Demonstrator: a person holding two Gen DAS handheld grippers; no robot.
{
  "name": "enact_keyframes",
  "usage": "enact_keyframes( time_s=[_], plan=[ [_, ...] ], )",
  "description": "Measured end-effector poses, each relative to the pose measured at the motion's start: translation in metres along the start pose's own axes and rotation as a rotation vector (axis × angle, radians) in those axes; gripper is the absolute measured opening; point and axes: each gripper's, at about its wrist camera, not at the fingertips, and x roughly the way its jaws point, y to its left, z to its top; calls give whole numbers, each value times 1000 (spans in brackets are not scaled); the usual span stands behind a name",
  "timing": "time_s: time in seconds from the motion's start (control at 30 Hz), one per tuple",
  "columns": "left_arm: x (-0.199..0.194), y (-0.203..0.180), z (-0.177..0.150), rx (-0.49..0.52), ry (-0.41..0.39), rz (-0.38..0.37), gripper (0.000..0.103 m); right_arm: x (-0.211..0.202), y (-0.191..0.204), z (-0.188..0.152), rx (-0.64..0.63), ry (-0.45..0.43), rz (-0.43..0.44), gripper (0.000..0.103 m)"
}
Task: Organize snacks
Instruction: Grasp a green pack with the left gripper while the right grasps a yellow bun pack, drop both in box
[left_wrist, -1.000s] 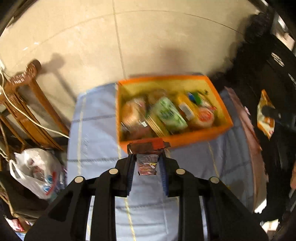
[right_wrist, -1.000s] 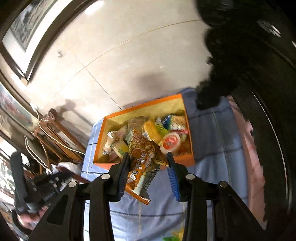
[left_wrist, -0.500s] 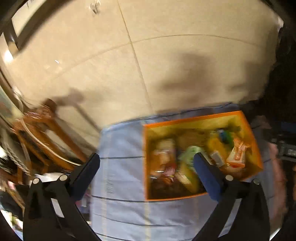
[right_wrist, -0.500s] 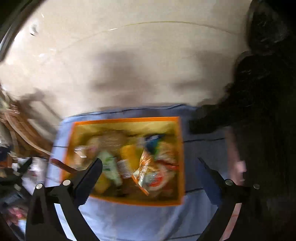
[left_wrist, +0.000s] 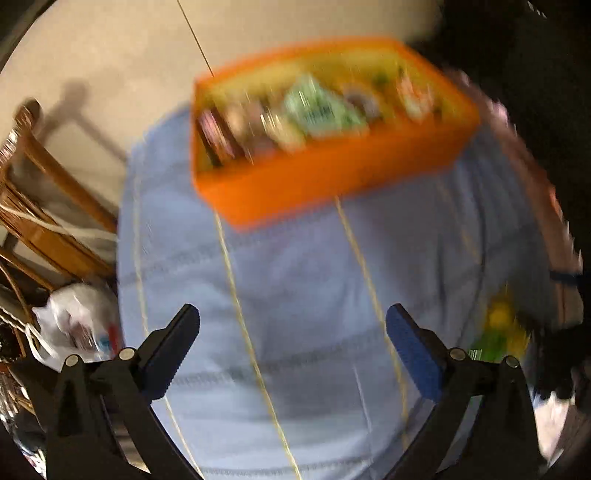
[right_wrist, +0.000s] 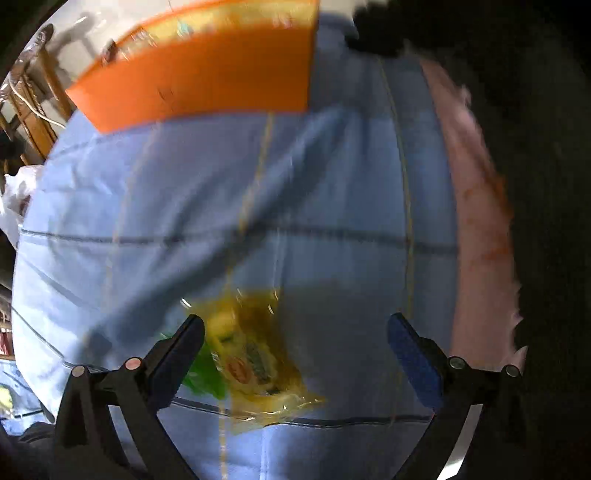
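Left gripper (left_wrist: 291, 325): jaws spread wide, just opened, nothing between them; black angular arms with round metal rivets, blue ribbed pads on the inner faces of the fingers (left_wrist: 412, 350). Below, only bare cloth.

Tablecloth (left_wrist: 295, 280): pale blue woven fabric, softly creased, crossed by thin yellow stitched lines and darker blue bands.

Orange box (left_wrist: 325, 177): rectangular, matte, straight-walled, yellow inside, set on the cloth at the far side, well apart from both grippers. Packed with snacks (left_wrist: 317, 110): glossy wrappers, one pale green, others brown and reddish; details lost to motion blur.

Right gripper (right_wrist: 295, 328): same build, jaws likewise spread after just opening, pinching nothing. Yellow snack packet (right_wrist: 255, 354): flat, crinkled, shiny film with a red oval mark, lying on the cloth between the fingers, nearer the left-hand one; contact with that pad not discernible. Green wrapper (right_wrist: 203, 373) partly under it, just beside the same finger.

Beyond the table edge in the left view: curved wooden chair (left_wrist: 44, 206), varnished brown, and a crumpled white plastic bag (left_wrist: 77, 325).
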Motion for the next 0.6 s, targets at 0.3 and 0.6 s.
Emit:
enact_keyframes(
  time_s=[0.3, 0.6],
  plan=[
    [46, 5, -53, -148, 232, -184, 99, 14, 2, -24, 67, -19, 172, 99],
    [35, -5, -53, -111, 210, -148, 99, 23, 16, -23, -6, -78, 40, 82]
  ],
)
